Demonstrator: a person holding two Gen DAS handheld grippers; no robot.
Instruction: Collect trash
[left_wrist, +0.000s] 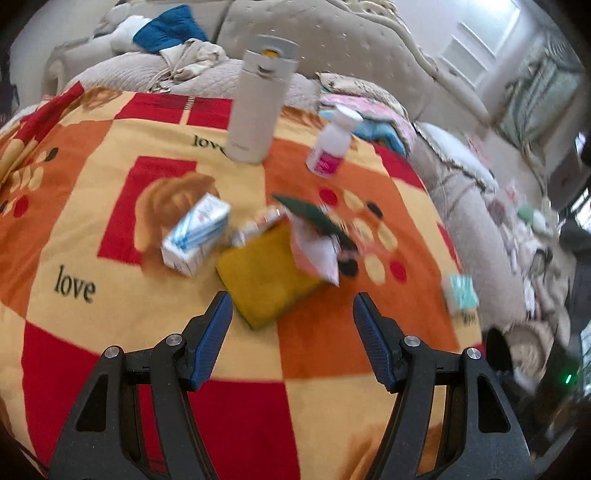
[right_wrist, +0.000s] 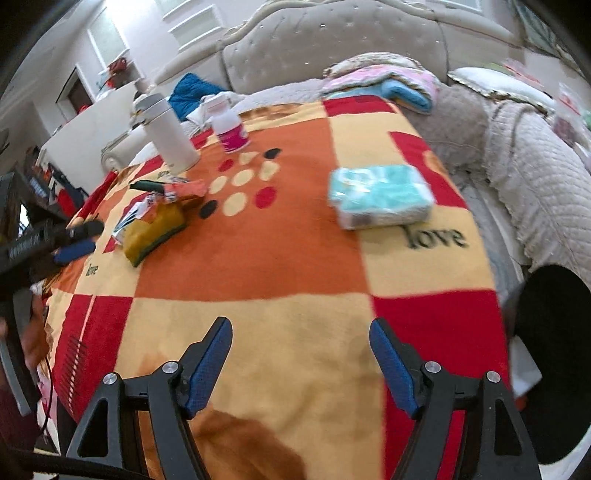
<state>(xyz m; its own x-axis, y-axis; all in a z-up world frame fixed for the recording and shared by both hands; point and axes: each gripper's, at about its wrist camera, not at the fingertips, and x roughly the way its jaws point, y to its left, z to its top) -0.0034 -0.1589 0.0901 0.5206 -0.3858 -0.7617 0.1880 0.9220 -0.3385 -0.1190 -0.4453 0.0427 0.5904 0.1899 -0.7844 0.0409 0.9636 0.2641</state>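
Left claw (left_wrist: 291, 306): spread, empty, facing wrappers (left_wrist: 314, 236) on sponge (left_wrist: 266, 273), frame centre. Right claw (right_wrist: 301, 332): spread, empty, over blanket (right_wrist: 258, 266). Step, I judge: approach. Next: I advance, pinch wrappers.

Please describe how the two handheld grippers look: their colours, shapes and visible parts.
The left gripper and the right gripper look the same. Each has two black angular plastic fingers with triangular cut-outs and round silver pivot pins. The inner pads are blue and finely ribbed. No markings or sleeves are visible; a thin dark cable appears at the lower left of the right view.
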